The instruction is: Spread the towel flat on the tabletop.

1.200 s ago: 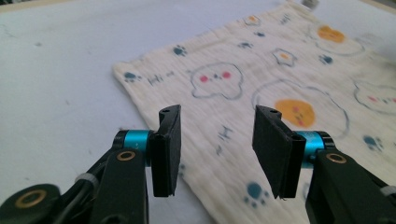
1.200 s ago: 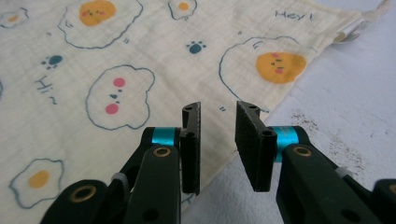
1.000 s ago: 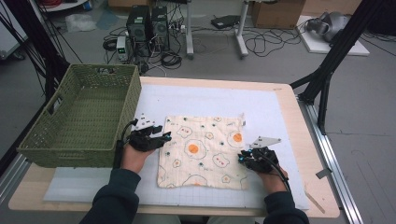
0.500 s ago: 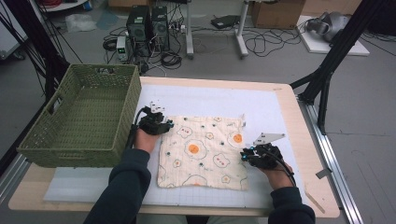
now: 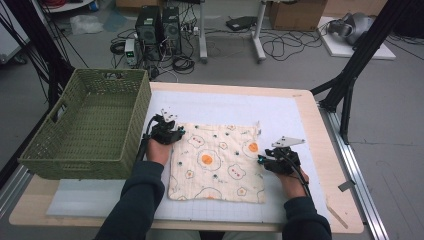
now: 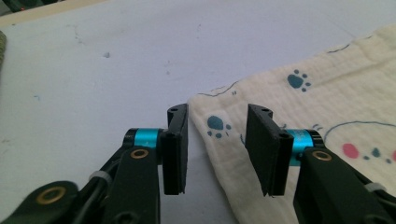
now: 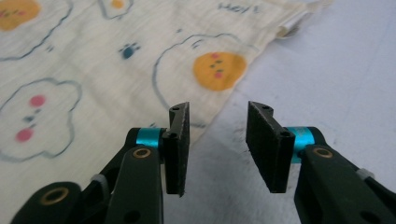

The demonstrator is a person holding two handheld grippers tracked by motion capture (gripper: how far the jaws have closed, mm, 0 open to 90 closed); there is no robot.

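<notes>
The cloth [image 5: 217,162], cream with fried-egg and paw prints, lies flat in the lower middle of the high view, on the white mat [image 5: 220,107] that covers the tabletop [image 5: 332,165]. Its one corner at the upper right is a little folded up.

The left tongs [image 5: 176,132] are at the upper left corner of the cloth, just right of the green woven basket [image 5: 87,127]. In the left gripper view [image 6: 217,144] the jaws stand apart, and the corner of the cloth lies between them in the middle of the frame; the pads do not press on it. These jaws have opened a little further just now.

The right tongs [image 5: 261,160] are at the right edge of the cloth, at the middle right of the high view. In the right gripper view [image 7: 217,144] the jaws are spread, and they have just been opening. The cloth edge runs under the left pad [image 7: 180,144], and between the pads I see mostly the bare mat; nothing is pinched.
</notes>
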